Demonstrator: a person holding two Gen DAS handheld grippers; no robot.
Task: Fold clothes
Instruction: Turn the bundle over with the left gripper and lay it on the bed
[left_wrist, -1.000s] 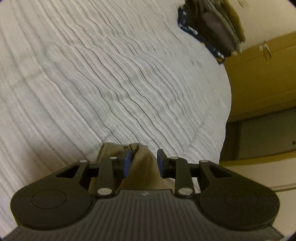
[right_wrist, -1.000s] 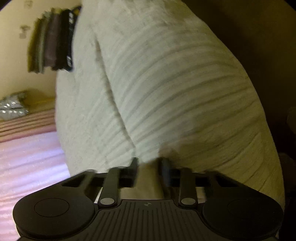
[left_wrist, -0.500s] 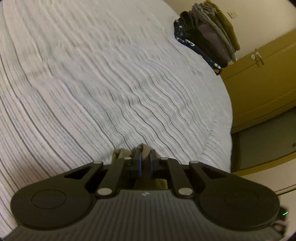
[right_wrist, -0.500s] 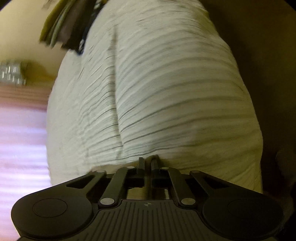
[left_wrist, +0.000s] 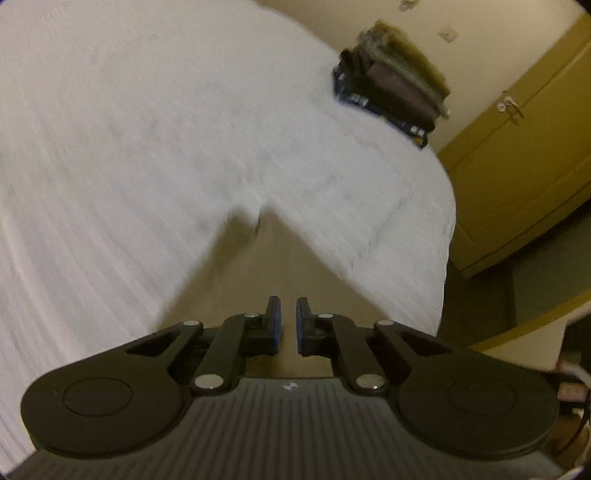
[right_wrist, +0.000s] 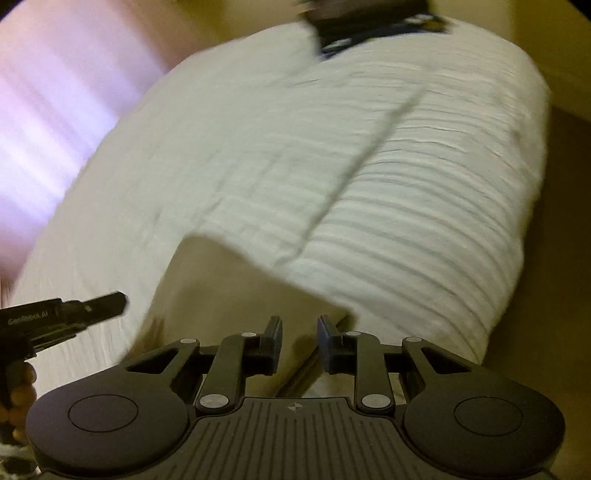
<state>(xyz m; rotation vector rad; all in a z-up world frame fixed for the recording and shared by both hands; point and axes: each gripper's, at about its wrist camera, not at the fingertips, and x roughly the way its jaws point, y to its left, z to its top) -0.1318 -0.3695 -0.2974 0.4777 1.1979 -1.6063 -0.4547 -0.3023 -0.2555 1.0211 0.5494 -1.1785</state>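
Note:
A tan garment (left_wrist: 266, 266) lies on the white striped bedspread (left_wrist: 147, 129), spreading out from under my left gripper (left_wrist: 288, 321). That gripper's jaws stand slightly apart and hold nothing, with the cloth below them. In the right wrist view the same tan garment (right_wrist: 221, 288) lies flat ahead of my right gripper (right_wrist: 300, 336), which is open and empty above the cloth's edge. The left gripper (right_wrist: 110, 301) also shows at the left of that view, held by a hand (right_wrist: 18, 391). Both views are motion-blurred.
A stack of folded clothes (left_wrist: 391, 88) sits at the far corner of the bed, and shows as the dark stack of clothes (right_wrist: 369, 22) in the right wrist view. A yellow-brown wardrobe (left_wrist: 517, 166) stands beyond the bed's right edge. A pink blurred surface (right_wrist: 55, 92) lies to the left of the bedspread (right_wrist: 406, 184).
Half a second ago both grippers were shut on the tan garment. Their jaws have now parted, and much more of the garment shows on the bed ahead of them.

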